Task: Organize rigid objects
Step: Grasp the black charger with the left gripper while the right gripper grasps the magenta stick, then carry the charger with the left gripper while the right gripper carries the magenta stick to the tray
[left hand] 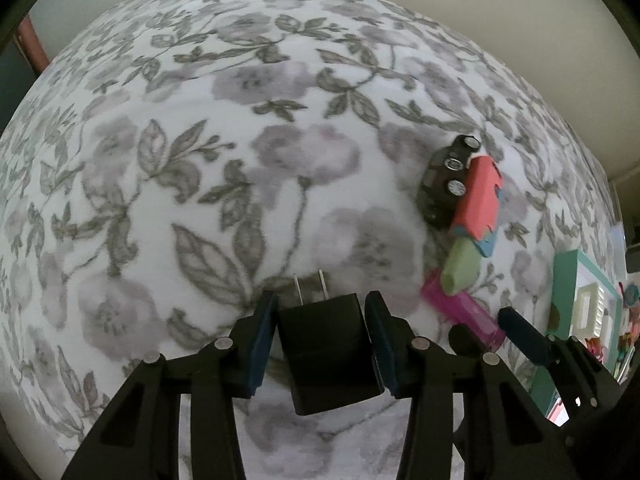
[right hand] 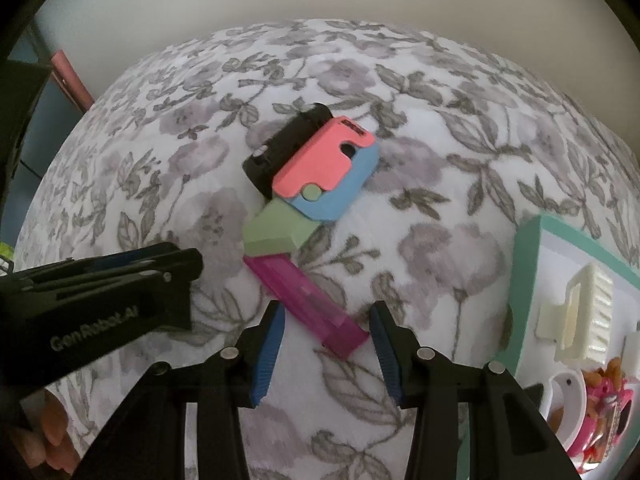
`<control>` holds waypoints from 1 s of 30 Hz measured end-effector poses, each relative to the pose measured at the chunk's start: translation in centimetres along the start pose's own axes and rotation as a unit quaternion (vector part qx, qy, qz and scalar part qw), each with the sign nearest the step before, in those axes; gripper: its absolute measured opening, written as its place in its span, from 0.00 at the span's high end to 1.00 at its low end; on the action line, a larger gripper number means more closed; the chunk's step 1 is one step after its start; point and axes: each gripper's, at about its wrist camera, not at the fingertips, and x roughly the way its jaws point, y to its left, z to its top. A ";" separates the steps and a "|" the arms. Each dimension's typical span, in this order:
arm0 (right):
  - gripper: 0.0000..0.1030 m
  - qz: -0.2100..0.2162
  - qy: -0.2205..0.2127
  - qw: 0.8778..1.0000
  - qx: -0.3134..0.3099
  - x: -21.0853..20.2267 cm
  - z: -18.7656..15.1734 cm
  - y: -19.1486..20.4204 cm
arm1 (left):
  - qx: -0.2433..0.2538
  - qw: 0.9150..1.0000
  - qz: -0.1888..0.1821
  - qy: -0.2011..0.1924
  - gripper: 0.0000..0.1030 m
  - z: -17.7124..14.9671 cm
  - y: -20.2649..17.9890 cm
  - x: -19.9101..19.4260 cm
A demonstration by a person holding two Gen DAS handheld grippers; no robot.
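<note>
Left wrist view only: the left gripper (left hand: pixel 322 344) holds a black plug adapter (left hand: pixel 330 350) between its blue pads, prongs pointing forward over the floral blanket (left hand: pixel 200 160); a dark toy car (left hand: pixel 446 180) shows its wheels, lying on its side against the pink-and-blue block (left hand: pixel 478 204).

Right wrist view only: the right gripper (right hand: pixel 326 350) has its fingers spread wide, holding nothing, its tips on either side of the near end of the magenta case (right hand: pixel 308 304).

Around the block: the green piece (right hand: pixel 276 232) lies just below it, touching the magenta case.

Further right: a teal tray (right hand: pixel 524 280) holds a cream clip (right hand: pixel 580 312).

In the way: the left gripper's black body crosses the right view's left edge.
</note>
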 end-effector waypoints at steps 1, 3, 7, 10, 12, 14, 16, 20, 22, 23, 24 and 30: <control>0.54 -0.004 -0.003 1.000 -0.005 0.1 0.2 0.4 | 0.001 1.000 0.000 0.000 0.54 0.0 0.1 0.0; 0.54 -0.012 -0.007 1.000 -0.016 0.3 0.4 0.9 | 0.005 1.000 0.003 0.000 0.54 0.0 0.0 0.0; 0.54 -0.026 -0.012 0.999 -0.033 0.4 0.5 1.6 | 0.003 1.000 0.007 -0.002 0.54 0.0 -0.5 -0.2; 0.54 -0.020 -0.016 0.999 -0.037 0.6 0.9 1.9 | -0.003 1.000 0.002 -0.003 0.54 0.1 0.0 0.0; 0.54 -0.002 -0.004 1.000 -0.029 0.5 1.1 1.7 | -0.008 1.000 0.012 -0.005 0.54 0.1 0.6 0.0; 0.54 0.029 0.006 0.999 -0.029 -0.1 1.0 1.5 | -0.020 1.000 0.017 -0.007 0.54 0.2 1.5 -0.5; 0.54 0.067 0.028 0.997 -0.020 -0.3 0.9 1.5 | -0.025 0.999 0.018 -0.008 0.54 0.4 1.8 -0.5; 0.54 0.067 0.015 0.997 -0.037 -1.3 1.0 1.9 | -0.030 0.999 0.019 -0.007 0.55 0.8 2.1 -0.7; 0.54 0.062 0.006 0.998 -0.030 -1.6 1.3 1.6 | -0.036 0.999 0.018 -0.007 0.55 1.0 2.4 -0.9; 0.54 0.063 0.004 0.998 -0.026 -1.5 1.5 1.5 | -0.037 0.999 0.018 -0.007 0.55 1.1 2.6 -0.7; 0.54 0.062 0.002 0.998 -0.025 -1.3 1.6 1.5 | -0.039 0.999 0.017 -0.007 0.54 1.1 2.8 -0.7; 0.59 0.027 -0.007 0.998 -0.050 0.7 1.5 3.0 | -0.041 0.999 0.011 -0.007 0.54 1.0 3.4 -0.9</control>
